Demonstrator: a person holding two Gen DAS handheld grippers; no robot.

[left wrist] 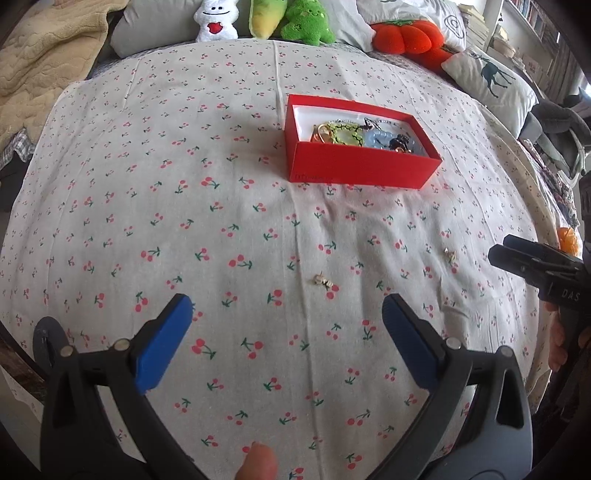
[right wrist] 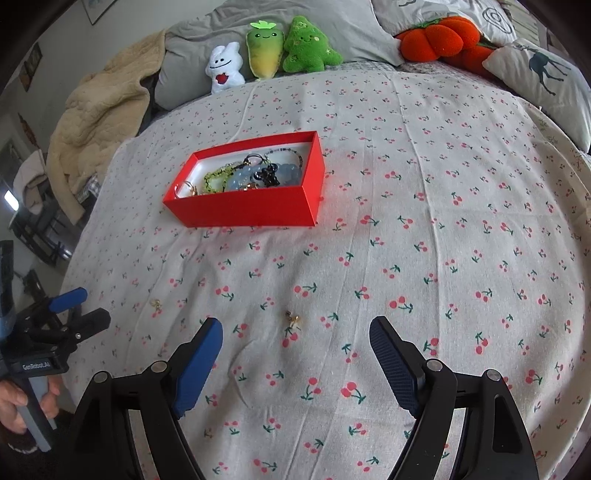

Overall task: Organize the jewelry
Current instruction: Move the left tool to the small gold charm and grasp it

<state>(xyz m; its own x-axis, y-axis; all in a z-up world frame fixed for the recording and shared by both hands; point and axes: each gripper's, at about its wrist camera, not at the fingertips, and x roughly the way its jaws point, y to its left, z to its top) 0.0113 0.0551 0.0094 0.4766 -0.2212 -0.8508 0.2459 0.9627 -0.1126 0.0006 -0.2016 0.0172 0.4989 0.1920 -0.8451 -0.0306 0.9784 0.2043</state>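
Note:
A red box (left wrist: 360, 168) (right wrist: 242, 210) sits on the cherry-print sheet and holds bead bracelets and rings. Two small gold earrings lie loose on the sheet in front of it. One earring (left wrist: 324, 281) (right wrist: 156, 303) lies just beyond my left gripper (left wrist: 288, 301) (right wrist: 96, 304), whose jaws stand wide open and empty. The other earring (left wrist: 450, 254) (right wrist: 293, 318) lies level with the tips of my right gripper (right wrist: 296, 323) (left wrist: 498, 247), in the gap between its blue pads, which are open and not touching it.
Plush toys (right wrist: 266, 51) and grey pillows (left wrist: 155, 26) line the far side of the bed. An orange plush (right wrist: 439, 37) and a deer-print cushion (right wrist: 546, 77) lie at the far right. A beige blanket (right wrist: 99, 118) is heaped at the far left.

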